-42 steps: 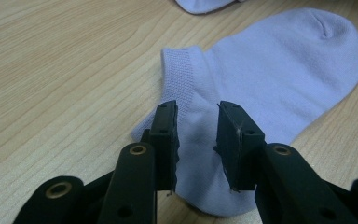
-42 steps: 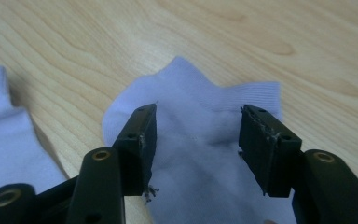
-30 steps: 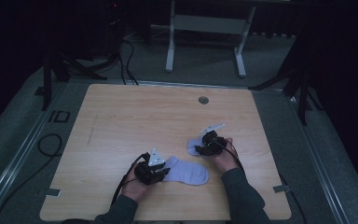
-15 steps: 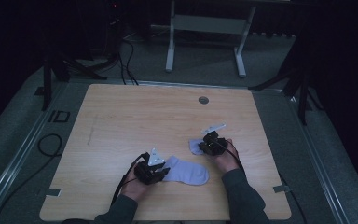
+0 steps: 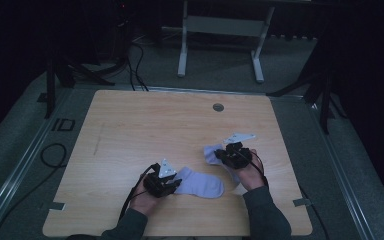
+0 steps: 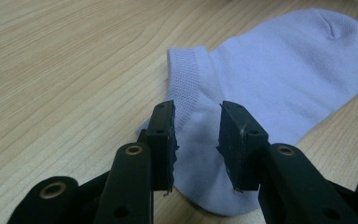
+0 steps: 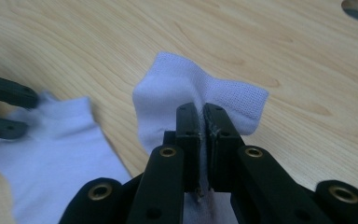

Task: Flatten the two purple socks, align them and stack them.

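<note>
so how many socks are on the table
2. One sock lies flat near the front edge, its cuff between the open jaws of the left gripper. The other sock is pinched at its cuff in the right gripper, partly hidden by the hand.

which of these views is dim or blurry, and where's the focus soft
High view: dim and bluish, the room behind the table nearly black. Left gripper view: bright, the sock crisp. Right gripper view: the pinched sock cuff sharp, the other gripper's fingers at the left edge smeared and soft.
</note>
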{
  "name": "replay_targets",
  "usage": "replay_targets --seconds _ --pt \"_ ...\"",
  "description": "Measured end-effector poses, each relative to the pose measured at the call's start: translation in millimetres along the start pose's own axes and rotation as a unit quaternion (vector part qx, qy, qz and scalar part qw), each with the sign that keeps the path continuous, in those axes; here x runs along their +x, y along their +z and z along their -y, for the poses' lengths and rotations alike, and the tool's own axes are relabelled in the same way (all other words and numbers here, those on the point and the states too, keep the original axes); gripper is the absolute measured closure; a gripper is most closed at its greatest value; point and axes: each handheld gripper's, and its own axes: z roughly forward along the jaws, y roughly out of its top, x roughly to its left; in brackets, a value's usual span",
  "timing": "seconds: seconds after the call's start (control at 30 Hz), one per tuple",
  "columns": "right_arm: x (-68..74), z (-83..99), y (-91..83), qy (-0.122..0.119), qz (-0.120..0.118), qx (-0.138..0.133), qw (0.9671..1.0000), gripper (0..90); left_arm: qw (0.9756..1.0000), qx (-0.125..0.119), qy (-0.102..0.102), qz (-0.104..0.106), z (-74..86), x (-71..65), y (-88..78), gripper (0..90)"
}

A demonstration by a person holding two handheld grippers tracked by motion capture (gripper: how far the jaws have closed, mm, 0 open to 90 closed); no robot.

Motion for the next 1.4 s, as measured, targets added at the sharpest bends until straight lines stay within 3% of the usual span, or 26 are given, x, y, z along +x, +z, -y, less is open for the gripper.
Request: replay_targets --seconds 0.37,0.73,0.93,1.4 --pt "12.1 2.9 -20.7 0.009 -0.024 -0.047 0.9986 85.1 1.0 0.001 0.0 -0.001 0.0 0.3 0.2 65.6" --pt "26.6 -2.7 -40.2 -0.001 -0.05 -0.076 0.9959 84.9 1.0 0.0 -0.002 0.0 -0.1 0.0 0.0 65.6" --pt "39.6 -0.2 -42.4 -0.016 -0.059 -0.074 0.9954 84.9 1.0 0.001 -0.002 0.0 0.0 0.3 -0.9 65.7" --pt "48.7 2.3 -28.3 -0.025 -0.066 -0.055 0.996 84.8 0.9997 -0.006 -0.018 0.012 1.6 4.4 -7.7 66.2"
